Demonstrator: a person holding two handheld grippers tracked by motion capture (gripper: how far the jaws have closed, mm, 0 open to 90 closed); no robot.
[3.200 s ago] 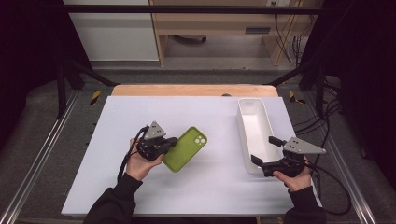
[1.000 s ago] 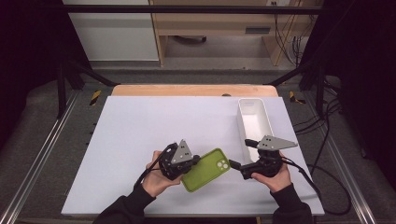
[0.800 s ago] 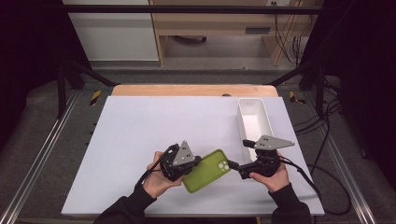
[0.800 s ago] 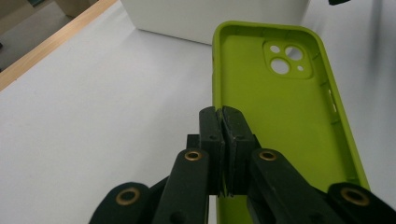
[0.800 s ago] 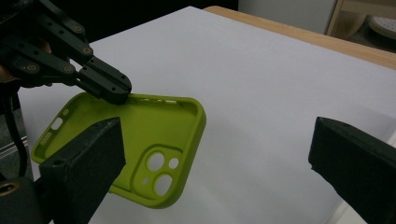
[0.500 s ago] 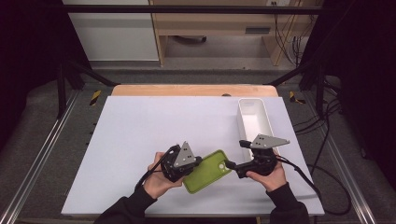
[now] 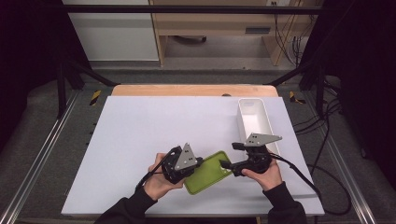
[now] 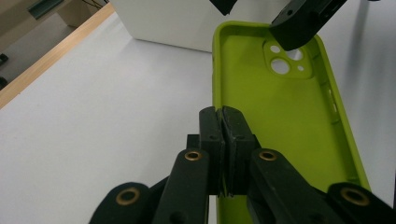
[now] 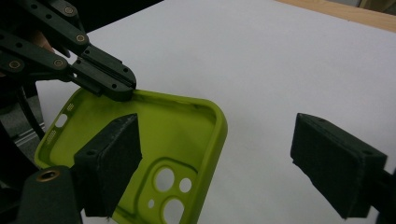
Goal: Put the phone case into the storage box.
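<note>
High view: green phone case at table's 6 o'clock, bridging both grippers.
Left gripper view: left gripper clamped on case's side wall, steadying it.
Right gripper view: right gripper jaws apart, just been closing, straddling camera-cutout corner for handover.

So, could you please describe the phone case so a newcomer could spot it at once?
Look at the white table, near its front edge, between the two grippers. The phone case lies there hollow side up: lime green, unlike the white bin beyond it.
</note>
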